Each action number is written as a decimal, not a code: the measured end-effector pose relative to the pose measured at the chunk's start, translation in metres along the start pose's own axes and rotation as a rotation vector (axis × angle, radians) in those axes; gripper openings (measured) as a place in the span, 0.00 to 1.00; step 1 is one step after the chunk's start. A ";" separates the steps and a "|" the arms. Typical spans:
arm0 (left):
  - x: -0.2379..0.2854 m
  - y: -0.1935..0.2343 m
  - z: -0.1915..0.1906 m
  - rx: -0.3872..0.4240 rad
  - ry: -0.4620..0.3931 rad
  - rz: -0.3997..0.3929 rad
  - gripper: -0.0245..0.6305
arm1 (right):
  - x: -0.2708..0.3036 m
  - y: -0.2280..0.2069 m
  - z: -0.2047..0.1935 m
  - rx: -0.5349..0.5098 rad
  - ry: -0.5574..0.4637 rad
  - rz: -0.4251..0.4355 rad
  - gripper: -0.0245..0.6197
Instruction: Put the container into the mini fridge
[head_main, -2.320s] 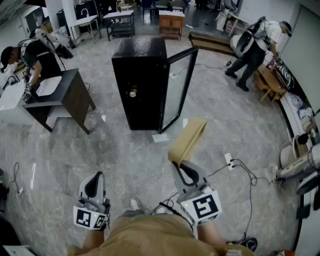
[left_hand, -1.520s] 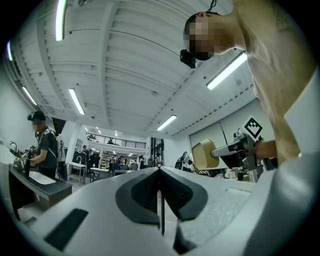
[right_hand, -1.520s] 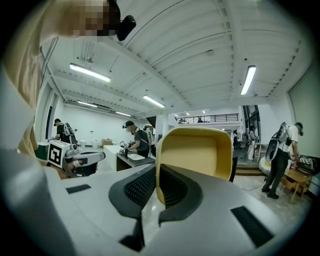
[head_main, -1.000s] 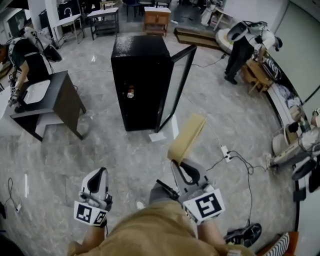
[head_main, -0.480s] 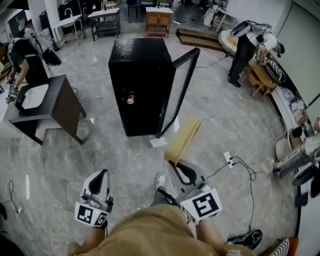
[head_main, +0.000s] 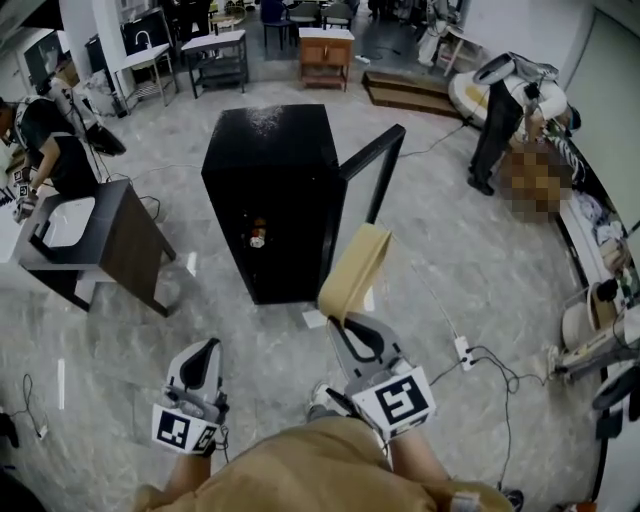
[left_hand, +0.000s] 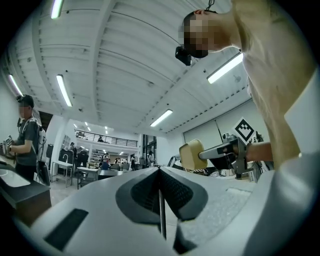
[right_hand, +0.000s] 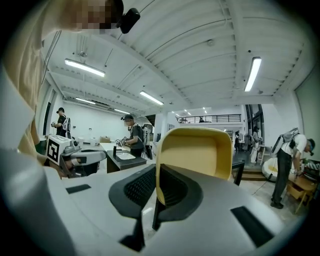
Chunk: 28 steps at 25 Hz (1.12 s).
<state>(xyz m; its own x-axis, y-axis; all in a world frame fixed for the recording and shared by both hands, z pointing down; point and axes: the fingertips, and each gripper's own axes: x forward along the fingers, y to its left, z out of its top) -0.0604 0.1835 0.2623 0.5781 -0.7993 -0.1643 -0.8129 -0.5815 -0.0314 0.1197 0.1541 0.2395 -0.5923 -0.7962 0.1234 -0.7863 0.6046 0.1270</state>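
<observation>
A tan rectangular container (head_main: 352, 272) juts forward from my right gripper (head_main: 343, 324), whose jaws are shut on its rim; in the right gripper view the container (right_hand: 197, 152) shows its hollow inside. The black mini fridge (head_main: 272, 195) stands ahead on the floor, its glass door (head_main: 372, 170) swung open to the right. A small round object (head_main: 257, 238) shows on the fridge's dark front. My left gripper (head_main: 203, 352) is low at the left, jaws shut with nothing between them; its own view shows the jaws closed (left_hand: 161, 200) and the container (left_hand: 192, 154) off to the right.
A dark desk (head_main: 120, 235) with a white basin stands left of the fridge, a person beside it. Another person (head_main: 500, 110) stands at the far right. A power strip and cables (head_main: 465, 350) lie on the floor to the right. Tables and a wooden cabinet (head_main: 326, 52) are behind.
The fridge has come nearer and sits lower in the head view. Both grippers have travelled forward with the person; the container stays in the right gripper.
</observation>
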 end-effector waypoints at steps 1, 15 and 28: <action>0.014 0.003 0.001 0.000 -0.008 0.003 0.04 | 0.005 -0.010 0.001 -0.002 -0.004 0.004 0.05; 0.131 0.005 -0.036 -0.016 0.039 0.068 0.04 | 0.062 -0.114 -0.025 0.027 0.007 0.126 0.05; 0.160 0.027 -0.045 0.004 0.074 0.149 0.04 | 0.082 -0.140 -0.039 0.054 0.025 0.200 0.05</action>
<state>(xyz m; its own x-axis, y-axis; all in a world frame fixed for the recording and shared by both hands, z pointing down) 0.0131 0.0327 0.2791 0.4548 -0.8856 -0.0945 -0.8901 -0.4554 -0.0162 0.1881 0.0052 0.2699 -0.7339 -0.6589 0.1650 -0.6618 0.7483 0.0444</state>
